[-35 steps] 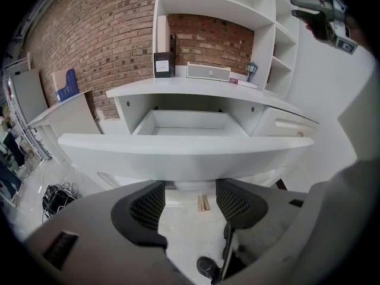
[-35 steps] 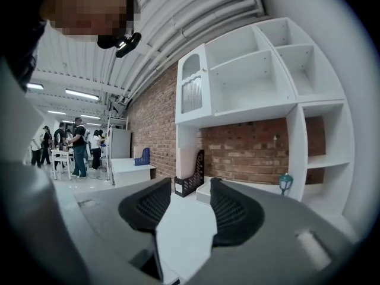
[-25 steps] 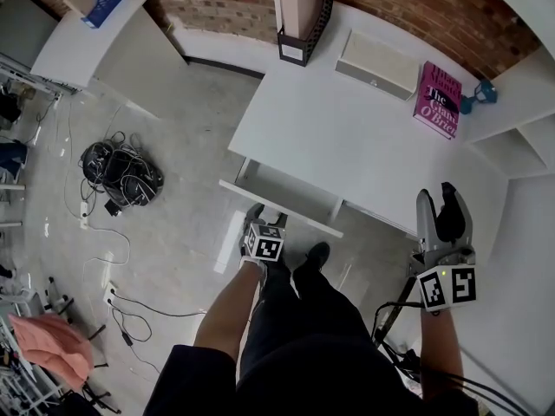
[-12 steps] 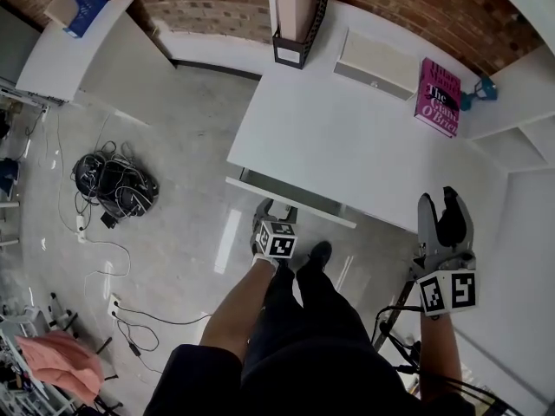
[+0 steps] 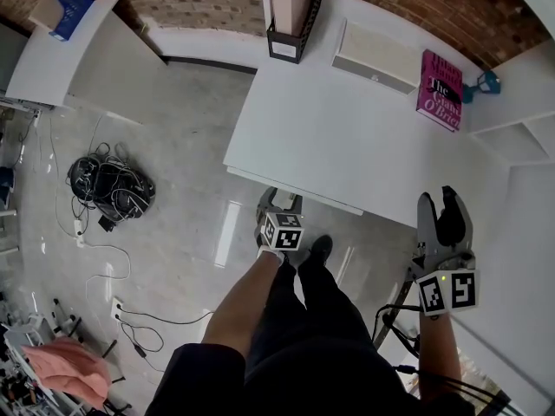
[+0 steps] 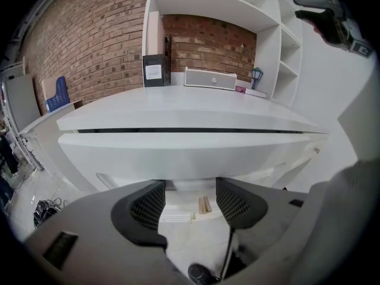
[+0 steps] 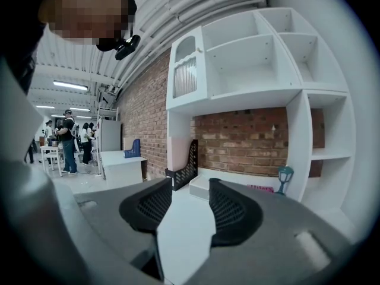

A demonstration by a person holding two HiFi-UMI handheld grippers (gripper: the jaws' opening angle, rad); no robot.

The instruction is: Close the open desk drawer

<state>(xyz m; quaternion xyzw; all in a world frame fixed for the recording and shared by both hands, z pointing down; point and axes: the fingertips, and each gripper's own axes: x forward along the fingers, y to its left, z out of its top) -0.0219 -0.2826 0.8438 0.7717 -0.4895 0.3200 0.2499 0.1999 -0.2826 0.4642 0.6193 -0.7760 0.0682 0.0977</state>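
head cam: on person's head, looks steeply down, far off; takes in whole desk [image 5: 347, 137] top + floor.
L gripper cam: rides left gripper [image 5: 279, 202], low, faces desk's front edge; drawer front [image 6: 190, 153] v. near, brick wall [image 6: 208, 40] behind.
R gripper cam: rides right gripper [image 5: 444, 208], above desk top, approx. level, faces shelf unit [image 7: 249, 70]; further back.
shared, all 3: black file holder [image 5: 290, 35], pink book [image 5: 440, 89], teal lamp [image 5: 487, 82].

Bright even light, glare on the floor [image 5: 227, 224], fisheye-bent edges.
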